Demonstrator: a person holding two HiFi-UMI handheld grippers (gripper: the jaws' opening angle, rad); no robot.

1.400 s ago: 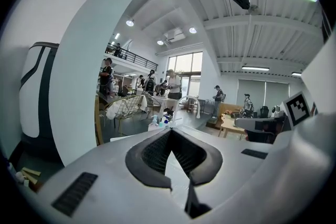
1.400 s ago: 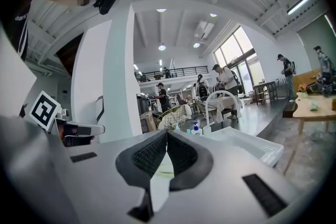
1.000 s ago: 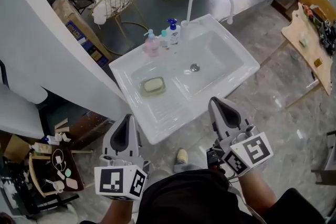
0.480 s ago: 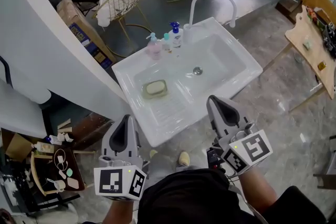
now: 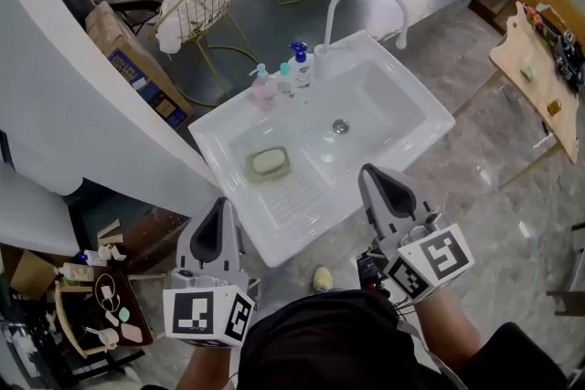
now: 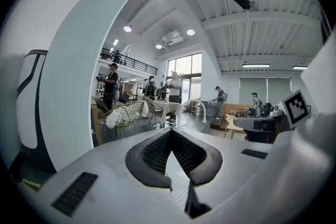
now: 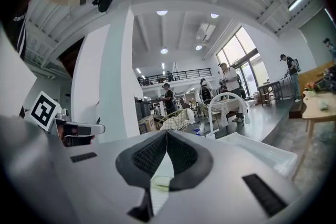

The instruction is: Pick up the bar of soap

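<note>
The person has edged nearer the white rectangular ceramic sink (image 5: 402, 110), bringing the pale oval bar of soap (image 5: 267, 163) in its green dish (image 5: 249, 171) on the sink's left half closer to the left gripper (image 5: 222, 207) and right gripper (image 5: 375, 178), both pinched shut, empty and short of it.

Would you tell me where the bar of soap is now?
Head view: the bar of soap lies in a dish on the left side of the sink, below the pink bottle.
</note>
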